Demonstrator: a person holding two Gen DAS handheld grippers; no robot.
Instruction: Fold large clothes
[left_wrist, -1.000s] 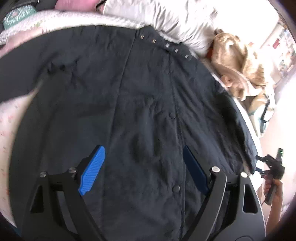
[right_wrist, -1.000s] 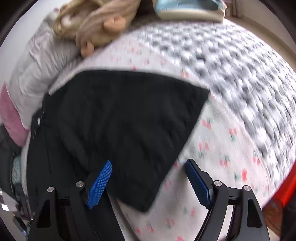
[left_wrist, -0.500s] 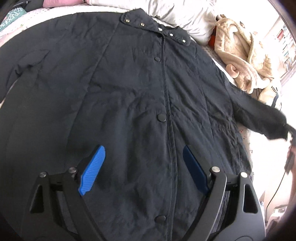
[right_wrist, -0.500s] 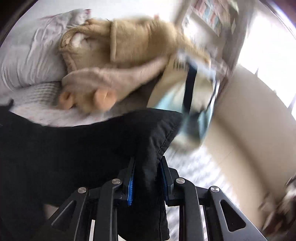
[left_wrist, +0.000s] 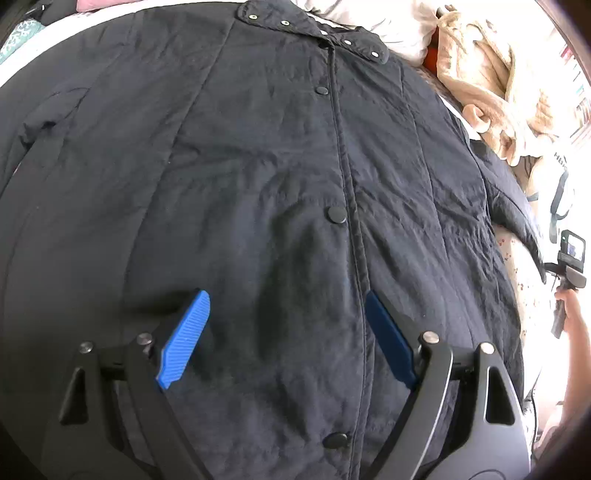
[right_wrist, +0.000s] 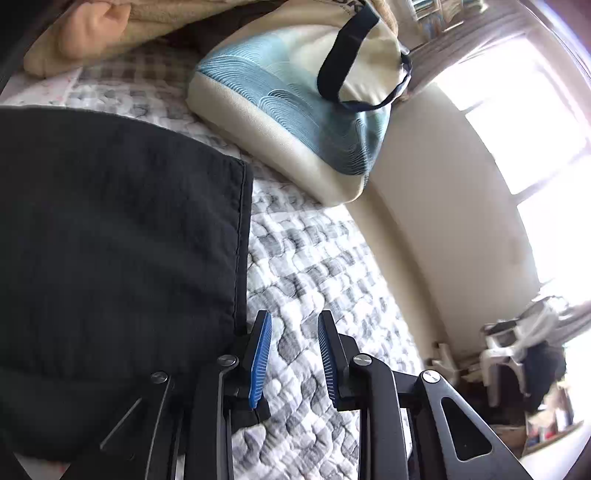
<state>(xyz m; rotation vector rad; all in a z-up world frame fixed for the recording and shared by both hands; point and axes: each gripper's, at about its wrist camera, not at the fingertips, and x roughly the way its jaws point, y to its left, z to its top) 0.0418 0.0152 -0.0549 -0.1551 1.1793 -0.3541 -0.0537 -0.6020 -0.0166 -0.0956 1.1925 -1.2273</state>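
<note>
No fold shows yet: the big dark quilted coat with round snap buttons (left_wrist: 258, 184) lies flat and buttoned on the bed, filling most of the left view, collar at the top of the frame. All the folding looks left to do. The left claw (left_wrist: 284, 332) hangs wide open over the coat's lower middle and holds nothing. The right claw (right_wrist: 293, 354), low in its view, is a little open with nothing between its blue pads (right_wrist: 260, 354), just beside the sleeve cuff (right_wrist: 236, 236) on the grey and white checked quilt (right_wrist: 314, 266). The cream and blue cloth bag (right_wrist: 295, 110) at the top has letters, too cut off to read.
</note>
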